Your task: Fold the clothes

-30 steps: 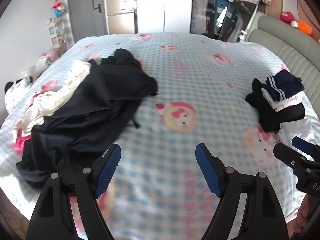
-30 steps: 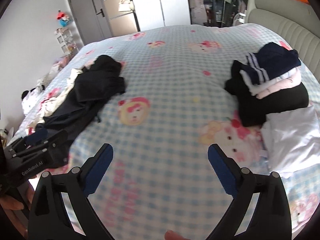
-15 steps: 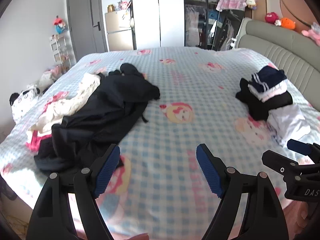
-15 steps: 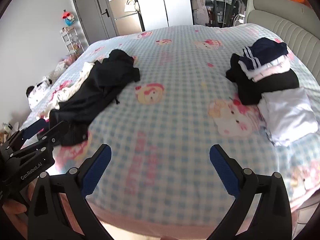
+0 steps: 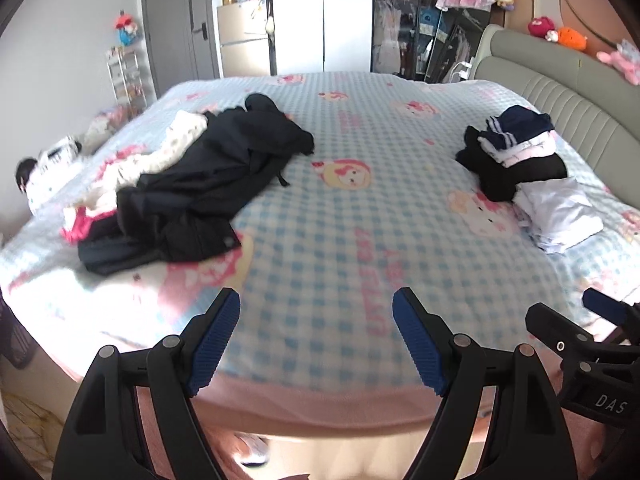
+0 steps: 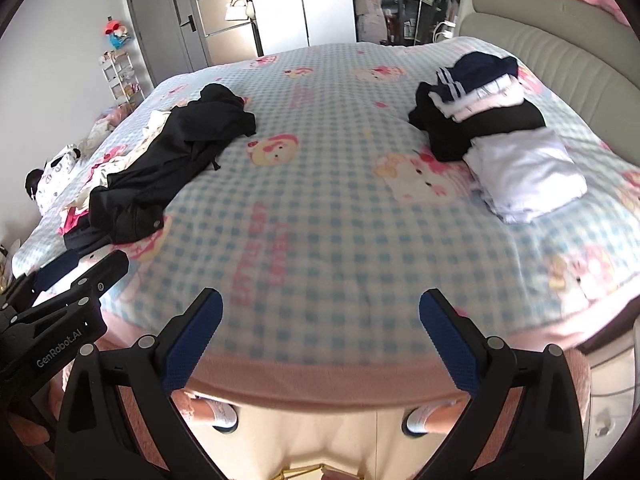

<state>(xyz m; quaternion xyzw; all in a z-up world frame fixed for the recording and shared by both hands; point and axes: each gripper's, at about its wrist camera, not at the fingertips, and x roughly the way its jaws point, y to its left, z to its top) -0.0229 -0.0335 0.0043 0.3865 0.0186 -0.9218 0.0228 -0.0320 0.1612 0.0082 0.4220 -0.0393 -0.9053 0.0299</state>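
Both views were pulled back from bed (image 5: 360,240) over last second; foot edge now seen. Left gripper (image 5: 316,340) and right gripper (image 6: 320,336) were held wide apart, empty. Unfolded dark clothes (image 5: 200,184) left heaped at left; folded stack (image 6: 488,128) at right, probably finished. Nothing blocked reach.

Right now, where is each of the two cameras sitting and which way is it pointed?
Left wrist: on the left gripper at the bed's near edge, facing across the bed toward the wardrobes; its open blue-padded fingers fill the bottom, the right gripper intrudes at right.
Right wrist: on the right gripper, same heading, a little further right; open fingers below, the left gripper at left, the person's shoes underneath.
Shared: the unfolded dark pile on the left, the folded stack by the headboard.
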